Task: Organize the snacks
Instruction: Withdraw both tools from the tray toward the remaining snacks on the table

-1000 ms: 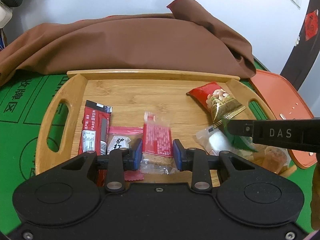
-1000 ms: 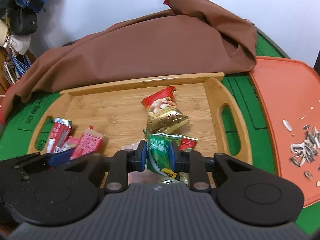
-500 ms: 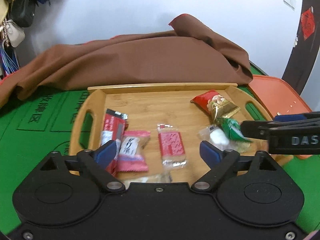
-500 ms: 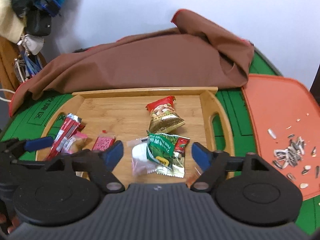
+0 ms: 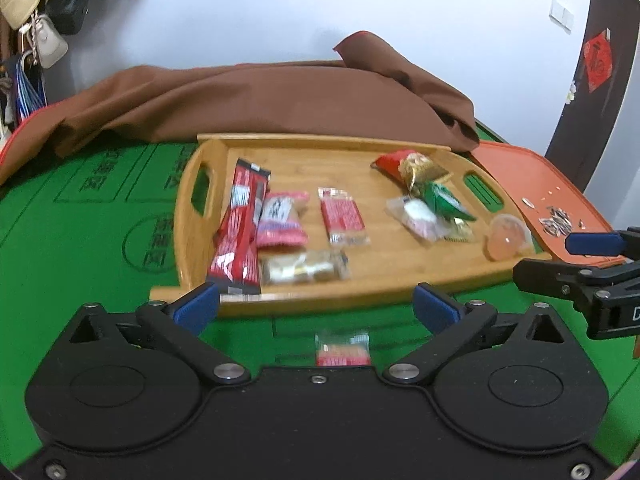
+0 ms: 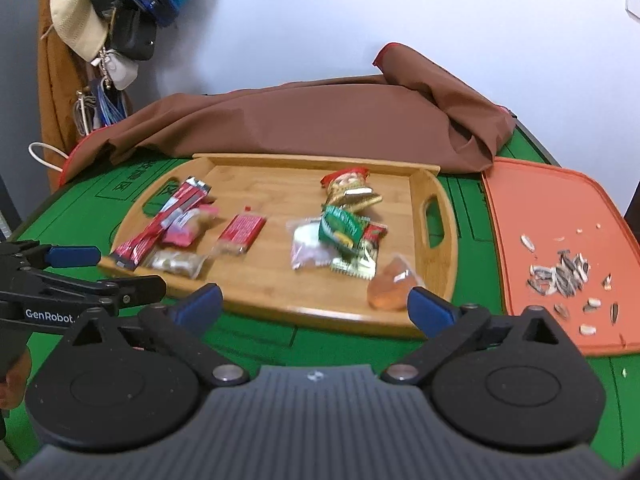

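A wooden tray (image 5: pixel 392 280) on green felt holds several snack packets: a long red stick pack (image 5: pixel 240 224), a pink packet (image 5: pixel 282 220), a small red packet (image 5: pixel 343 218), a green packet (image 6: pixel 340 226) and an orange jelly cup (image 6: pixel 390 290). My left gripper (image 5: pixel 316 306) hovers before the tray's near rim, jaws opening wide, pads touching nothing. Another small red packet (image 5: pixel 342 350) lies on the felt beneath it. My right gripper (image 6: pixel 312 306) hangs over the tray's (image 6: pixel 320 312) near rim, jaws also opening, nothing between them.
A brown cloth (image 5: pixel 280 96) is heaped behind the tray. An orange mat (image 6: pixel 560 208) with scattered sunflower seed shells (image 6: pixel 560 276) lies to the right. Bags and a hat (image 6: pixel 116 20) hang on the wall at the left.
Both grippers released their packets, the left a small red one and the right the green one. Both jaws spread wide and both grippers drew back from the tray toward its near edge.
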### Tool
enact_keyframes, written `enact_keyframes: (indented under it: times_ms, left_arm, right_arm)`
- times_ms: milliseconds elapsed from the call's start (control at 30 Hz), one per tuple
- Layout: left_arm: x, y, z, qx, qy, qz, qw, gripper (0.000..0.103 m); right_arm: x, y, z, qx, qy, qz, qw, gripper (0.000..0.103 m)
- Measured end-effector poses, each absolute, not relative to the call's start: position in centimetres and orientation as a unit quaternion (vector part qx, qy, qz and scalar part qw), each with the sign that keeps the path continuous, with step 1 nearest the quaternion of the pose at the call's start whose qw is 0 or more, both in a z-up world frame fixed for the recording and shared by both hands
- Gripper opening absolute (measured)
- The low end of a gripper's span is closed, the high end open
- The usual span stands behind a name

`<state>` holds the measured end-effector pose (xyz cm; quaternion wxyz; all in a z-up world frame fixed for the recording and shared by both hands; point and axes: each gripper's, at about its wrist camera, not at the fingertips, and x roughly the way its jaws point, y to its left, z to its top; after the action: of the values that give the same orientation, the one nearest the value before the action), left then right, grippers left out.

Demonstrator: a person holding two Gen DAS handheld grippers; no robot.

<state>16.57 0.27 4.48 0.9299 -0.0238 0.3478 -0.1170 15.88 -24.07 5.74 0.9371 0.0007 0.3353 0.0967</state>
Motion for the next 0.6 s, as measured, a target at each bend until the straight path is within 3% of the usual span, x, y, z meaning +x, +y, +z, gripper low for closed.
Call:
enact_keyframes:
  times_ms: [600]
  left_arm:
    - [13.0,-0.8,1.3,0.01,0.368,-0.122,0.922,0.103]
  right_arm:
    - [8.9,-25.2,2.2,0.01,0.343,0.112,0.933,0.103]
